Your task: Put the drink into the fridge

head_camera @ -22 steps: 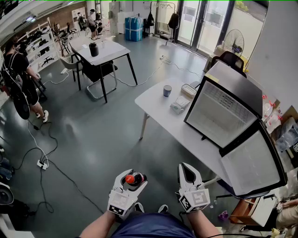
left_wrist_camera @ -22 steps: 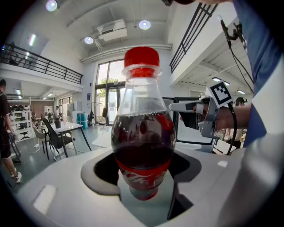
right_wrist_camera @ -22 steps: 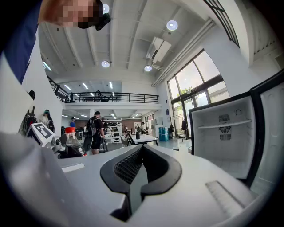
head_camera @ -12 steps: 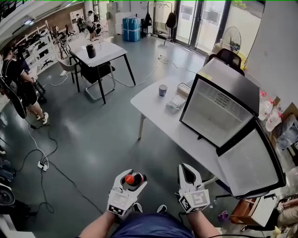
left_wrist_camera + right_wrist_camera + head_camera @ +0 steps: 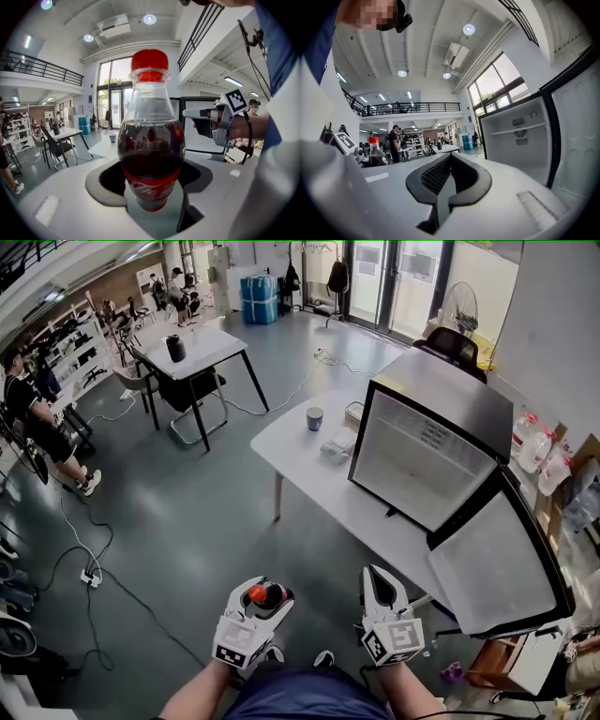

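A cola bottle (image 5: 263, 595) with a red cap and red label stands upright between the jaws of my left gripper (image 5: 265, 599); in the left gripper view the bottle (image 5: 150, 136) fills the middle, and the pads grip its lower body. My right gripper (image 5: 381, 583) hangs beside it with its jaws together and nothing in them; the right gripper view shows its pads (image 5: 461, 176) meeting. The small fridge (image 5: 424, 457) stands on a white table (image 5: 291, 442) ahead to the right, its door (image 5: 499, 563) swung wide open. Its white inside with one shelf (image 5: 516, 133) is bare.
On the white table stand a cup (image 5: 314, 418), a lidded box (image 5: 355, 412) and a folded cloth (image 5: 337, 443). Further back are a second table (image 5: 192, 345) with a black chair, cables (image 5: 86, 573) on the grey floor and a person (image 5: 33, 404) at the left.
The fridge and its table have drifted left and nearer in the head view. Both grippers keep their places low in that view, the bottle still in the left one.
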The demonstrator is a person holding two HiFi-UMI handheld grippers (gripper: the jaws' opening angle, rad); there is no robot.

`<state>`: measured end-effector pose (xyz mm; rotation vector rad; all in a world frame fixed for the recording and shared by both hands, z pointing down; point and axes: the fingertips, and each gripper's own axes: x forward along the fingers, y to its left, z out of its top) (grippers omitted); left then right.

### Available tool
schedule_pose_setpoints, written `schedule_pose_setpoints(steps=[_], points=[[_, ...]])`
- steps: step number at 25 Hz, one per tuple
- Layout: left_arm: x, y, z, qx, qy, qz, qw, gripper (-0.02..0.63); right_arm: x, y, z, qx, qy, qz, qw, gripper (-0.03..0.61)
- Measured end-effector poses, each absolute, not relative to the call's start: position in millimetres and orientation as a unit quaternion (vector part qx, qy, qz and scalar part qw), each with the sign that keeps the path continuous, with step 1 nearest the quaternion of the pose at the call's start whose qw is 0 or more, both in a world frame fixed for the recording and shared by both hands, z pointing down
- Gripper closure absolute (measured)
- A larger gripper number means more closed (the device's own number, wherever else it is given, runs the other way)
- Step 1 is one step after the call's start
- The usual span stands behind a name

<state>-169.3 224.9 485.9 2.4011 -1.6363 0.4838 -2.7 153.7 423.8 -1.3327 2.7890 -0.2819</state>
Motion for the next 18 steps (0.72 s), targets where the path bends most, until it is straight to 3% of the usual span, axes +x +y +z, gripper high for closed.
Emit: schedule_pose_setpoints(steps=[18], points=[[-108, 163, 494, 0.823, -0.531, 0.175, 0.102, 0.301, 73, 115, 436, -0.458, 0.883, -0.104, 0.023, 0.572]])
